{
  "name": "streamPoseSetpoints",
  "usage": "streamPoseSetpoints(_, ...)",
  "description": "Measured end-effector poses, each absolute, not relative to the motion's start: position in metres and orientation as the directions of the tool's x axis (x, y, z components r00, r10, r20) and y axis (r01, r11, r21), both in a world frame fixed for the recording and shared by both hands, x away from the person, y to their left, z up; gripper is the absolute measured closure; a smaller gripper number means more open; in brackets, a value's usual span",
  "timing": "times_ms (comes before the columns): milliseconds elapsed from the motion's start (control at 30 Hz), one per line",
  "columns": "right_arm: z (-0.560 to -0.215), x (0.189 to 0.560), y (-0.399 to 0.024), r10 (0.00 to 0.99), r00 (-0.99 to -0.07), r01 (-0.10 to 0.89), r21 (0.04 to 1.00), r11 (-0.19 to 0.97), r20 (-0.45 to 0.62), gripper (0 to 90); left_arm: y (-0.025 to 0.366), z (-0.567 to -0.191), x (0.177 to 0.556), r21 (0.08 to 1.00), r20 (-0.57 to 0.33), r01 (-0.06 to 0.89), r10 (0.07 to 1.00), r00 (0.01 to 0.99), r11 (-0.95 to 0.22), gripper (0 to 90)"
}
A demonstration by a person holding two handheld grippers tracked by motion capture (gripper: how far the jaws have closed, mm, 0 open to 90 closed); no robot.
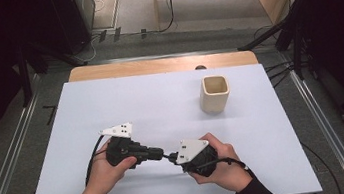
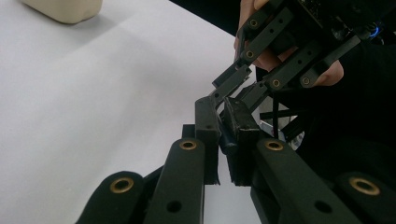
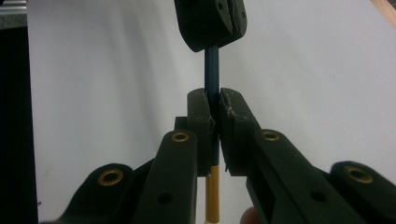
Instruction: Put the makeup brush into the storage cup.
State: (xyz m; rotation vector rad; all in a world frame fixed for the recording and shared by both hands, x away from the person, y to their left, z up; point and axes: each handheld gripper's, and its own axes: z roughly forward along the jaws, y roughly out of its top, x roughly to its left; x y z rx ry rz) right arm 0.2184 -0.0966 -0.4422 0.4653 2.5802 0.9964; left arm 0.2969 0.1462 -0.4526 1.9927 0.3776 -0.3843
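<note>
On the near half of the white table top (image 1: 125,103), the person's two hands bring the left gripper (image 1: 163,154) and the right gripper (image 1: 172,156) tip to tip, low over the surface. Between them runs a slim pencil-like stick, dark teal along most of its length with a yellow-orange end (image 3: 212,88). The right gripper (image 3: 215,122) has its jaws closed narrowly on the stick, the yellow-orange end passing down behind the pads. The left gripper (image 2: 226,127) also has its jaws pinched narrowly together, with a dark rounded tip showing between the pads; in the right gripper view its black tips close over the stick's far end. No brand, label or writing can be read on anything in view.

A cream, rounded-square open cup (image 1: 214,94) stands upright on the far right part of the table, well apart from both grippers. The left hand (image 1: 106,168) and the right hand (image 1: 219,164) sit near the table's front edge. Wide bare white surface lies to the left, behind the grippers and to the right. A strip of bare wood (image 1: 156,66) shows along the table's far edge
</note>
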Motion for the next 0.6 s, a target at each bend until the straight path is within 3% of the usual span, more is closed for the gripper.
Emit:
streamPoseSetpoints(300,-0.442,0.226,-0.106,0.587,-0.802,0.291,0.789,0.540,-0.106,65.6,0.155,-0.445,0.296,0.842,-0.359,0.402,0.183,0.915,-0.360,85.8)
streamPoseSetpoints(600,-0.442,0.227,-0.109,0.694,-0.719,0.320,0.864,0.389,-0.046,56.8,0.162,-0.439,0.292,0.888,-0.282,0.367,0.302,0.911,-0.278,85.8)
